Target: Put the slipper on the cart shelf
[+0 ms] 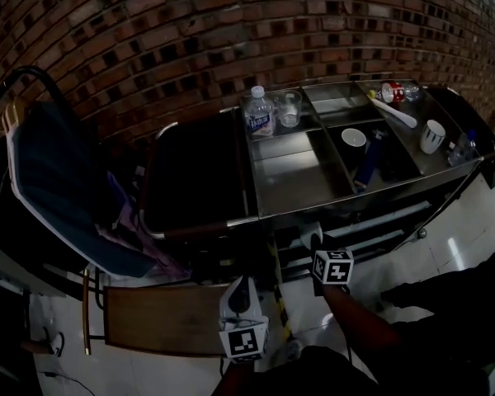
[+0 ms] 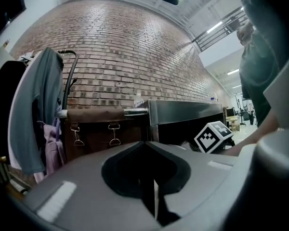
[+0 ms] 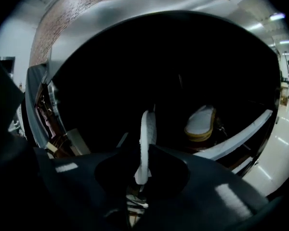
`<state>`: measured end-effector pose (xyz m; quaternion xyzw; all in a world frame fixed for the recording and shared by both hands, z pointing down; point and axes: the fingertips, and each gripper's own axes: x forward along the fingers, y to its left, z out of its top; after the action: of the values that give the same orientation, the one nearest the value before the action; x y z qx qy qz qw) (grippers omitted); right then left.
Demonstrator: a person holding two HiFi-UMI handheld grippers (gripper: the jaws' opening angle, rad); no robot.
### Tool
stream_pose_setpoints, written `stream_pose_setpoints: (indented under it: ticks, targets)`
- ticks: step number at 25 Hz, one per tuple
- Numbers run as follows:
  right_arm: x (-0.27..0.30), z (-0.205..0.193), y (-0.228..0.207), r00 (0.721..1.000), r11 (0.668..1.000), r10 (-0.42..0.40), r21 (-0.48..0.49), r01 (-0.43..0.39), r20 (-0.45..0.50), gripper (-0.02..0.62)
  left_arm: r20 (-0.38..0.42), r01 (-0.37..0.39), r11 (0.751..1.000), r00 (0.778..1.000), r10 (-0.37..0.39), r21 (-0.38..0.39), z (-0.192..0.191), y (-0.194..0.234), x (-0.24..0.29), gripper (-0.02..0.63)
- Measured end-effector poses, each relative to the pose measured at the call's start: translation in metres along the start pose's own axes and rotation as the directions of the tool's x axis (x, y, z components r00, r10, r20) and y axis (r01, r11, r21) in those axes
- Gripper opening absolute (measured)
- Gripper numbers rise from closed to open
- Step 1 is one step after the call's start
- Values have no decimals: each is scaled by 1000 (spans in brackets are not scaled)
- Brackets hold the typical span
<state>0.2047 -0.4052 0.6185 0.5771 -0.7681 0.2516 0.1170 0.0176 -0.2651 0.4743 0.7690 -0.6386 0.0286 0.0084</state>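
In the right gripper view a white slipper [image 3: 146, 141] stands edge-on between the jaws of my right gripper [image 3: 143, 165], which is shut on it. Beyond it a second slipper [image 3: 201, 123] with a white sole and a yellow rim lies on the dark lower shelf [image 3: 241, 134] of the cart. In the head view my right gripper [image 1: 313, 240] reaches under the steel cart top [image 1: 293, 180], with a pale bit of slipper [image 1: 310, 234] at its tip. My left gripper [image 1: 241, 287] hangs lower left, and its jaws [image 2: 152, 196] are shut with nothing in them.
On the cart top stand a water bottle [image 1: 259, 112], a glass [image 1: 288, 108], a white cup [image 1: 432, 136] and a bowl [image 1: 354, 138]. A brown bag [image 2: 98, 129] hangs at the cart's left end. A chair draped with blue cloth [image 1: 54, 180] is at left, against a brick wall [image 1: 190, 31].
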Motion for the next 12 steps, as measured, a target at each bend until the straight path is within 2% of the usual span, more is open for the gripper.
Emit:
stream_pose_setpoints:
  ticks: [3, 8, 12]
  targets:
    - [18, 3, 1, 1000, 999, 9, 46, -9, -16, 48, -13, -11, 1000, 1000, 11, 1, -2, 4, 1, 15]
    - [39, -5, -13, 998, 998, -33, 52, 35, -54, 60, -21, -18, 1000, 1000, 19, 4, -7, 4, 2, 15]
    - [39, -1, -16, 995, 993, -95, -74, 91, -41, 89, -19, -20, 1000, 1000, 20, 0, -8, 1, -1, 15]
